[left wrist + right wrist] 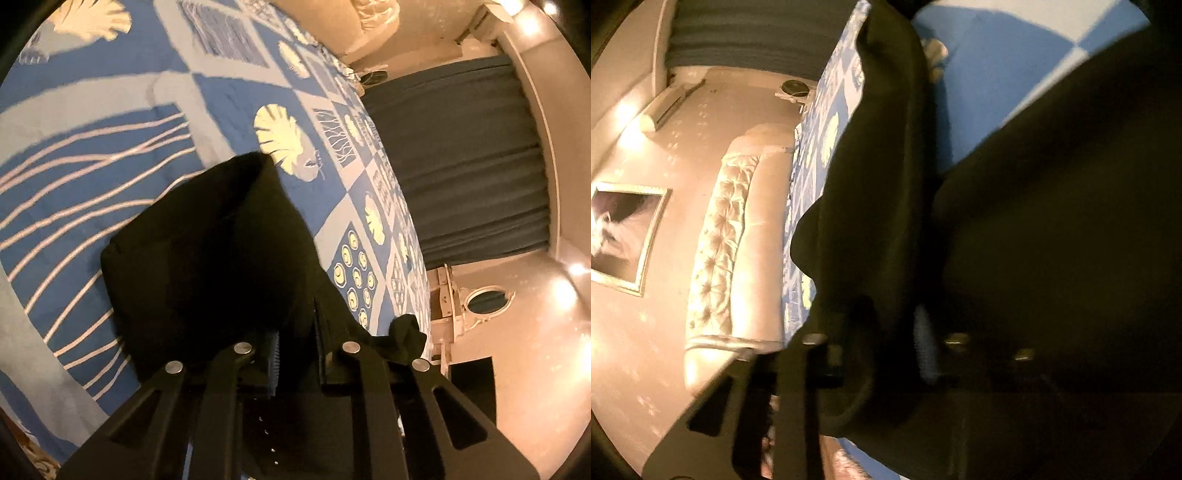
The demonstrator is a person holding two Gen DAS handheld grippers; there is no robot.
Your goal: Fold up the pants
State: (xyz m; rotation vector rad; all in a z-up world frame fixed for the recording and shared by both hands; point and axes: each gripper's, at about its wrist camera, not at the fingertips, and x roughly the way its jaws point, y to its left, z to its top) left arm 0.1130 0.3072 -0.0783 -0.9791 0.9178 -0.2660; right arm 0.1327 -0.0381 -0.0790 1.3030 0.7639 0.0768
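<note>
The black pants point(207, 258) hang in a bunched fold over the blue patterned bedspread point(110, 155). My left gripper point(295, 332) is shut on the pants' edge, the cloth running between its jaws. In the right wrist view the black pants point(879, 206) fill most of the frame and drape over the gripper. My right gripper point(886, 332) is shut on a thick fold of the pants, held above the bedspread point(990, 81). Both views are tilted and blurred.
The bed has a tufted cream headboard point(720, 251). Dark curtains point(461, 166) hang beyond the bed's far side. A white ornate dresser point(465, 310) stands by the wall. A framed picture point(624, 236) hangs on the wall.
</note>
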